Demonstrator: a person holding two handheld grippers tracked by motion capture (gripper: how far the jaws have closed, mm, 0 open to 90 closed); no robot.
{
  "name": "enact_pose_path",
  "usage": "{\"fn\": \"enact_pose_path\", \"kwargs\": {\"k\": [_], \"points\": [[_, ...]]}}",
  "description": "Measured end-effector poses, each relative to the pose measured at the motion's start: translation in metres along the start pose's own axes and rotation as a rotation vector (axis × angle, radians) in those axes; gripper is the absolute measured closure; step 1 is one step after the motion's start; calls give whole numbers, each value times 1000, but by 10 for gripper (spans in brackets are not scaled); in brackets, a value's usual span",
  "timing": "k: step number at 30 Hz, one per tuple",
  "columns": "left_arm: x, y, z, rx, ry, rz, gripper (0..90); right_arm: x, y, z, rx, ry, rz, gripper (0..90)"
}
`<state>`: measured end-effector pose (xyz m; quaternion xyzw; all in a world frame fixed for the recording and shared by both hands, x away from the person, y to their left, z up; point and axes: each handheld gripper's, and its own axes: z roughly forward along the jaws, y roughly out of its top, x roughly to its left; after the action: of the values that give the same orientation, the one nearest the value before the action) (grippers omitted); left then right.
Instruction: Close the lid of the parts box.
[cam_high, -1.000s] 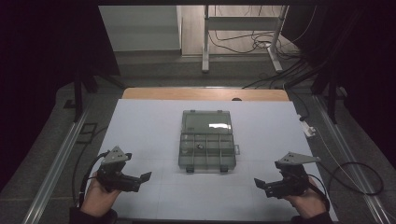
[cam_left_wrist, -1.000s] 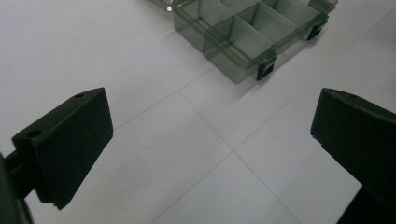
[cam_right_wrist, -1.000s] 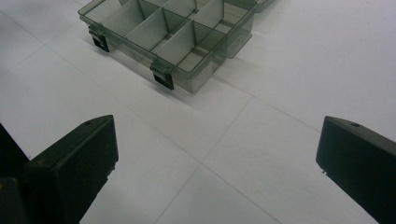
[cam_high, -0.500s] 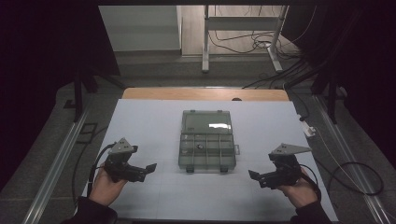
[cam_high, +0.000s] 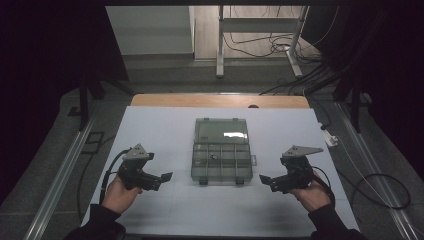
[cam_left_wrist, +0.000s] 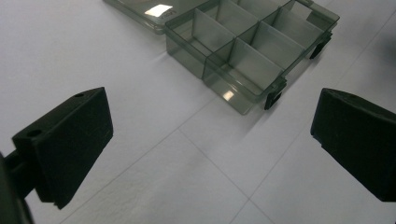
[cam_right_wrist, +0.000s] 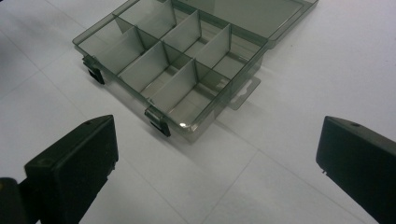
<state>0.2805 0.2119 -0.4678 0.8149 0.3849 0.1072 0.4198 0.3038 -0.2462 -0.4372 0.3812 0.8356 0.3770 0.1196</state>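
A clear compartment box (cam_high: 220, 150) lies open at the middle of the white table (cam_high: 165, 125). The left gripper (cam_high: 162, 177) and right gripper (cam_high: 265, 180) flank its near corners, jaws spread wide and empty, apparently poised to take hold of it from both sides.

White table top (cam_high: 165, 125) with a bare wooden strip (cam_high: 220, 100) along its far edge. Grey floor (cam_high: 165, 75) beyond, carrying white metal frame legs (cam_high: 219, 40) and loose black cables (cam_high: 310, 75). Dark curtains (cam_high: 50, 60) flank both sides.
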Motion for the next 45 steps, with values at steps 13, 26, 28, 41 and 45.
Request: {"fn": "enact_pose_path", "kwargs": {"k": [13, 26, 28, 41, 45], "points": [[5, 14, 19, 35, -21, -33, 0, -11, 15, 17, 9, -17, 3, 0], [8, 29, 36, 63, -3, -24, 0, -24, 31, 39, 27, -46, -7, 0], [8, 31, 39, 67, -2, -19, 0, -26, 35, 43, 24, -46, -6, 0], [13, 44, 54, 76, -8, -22, 1, -31, 53, 59, 26, -37, -20, 0], [16, 48, 59, 74, -14, -16, 1, -35, 59, 68, 31, -39, -7, 0]]}}
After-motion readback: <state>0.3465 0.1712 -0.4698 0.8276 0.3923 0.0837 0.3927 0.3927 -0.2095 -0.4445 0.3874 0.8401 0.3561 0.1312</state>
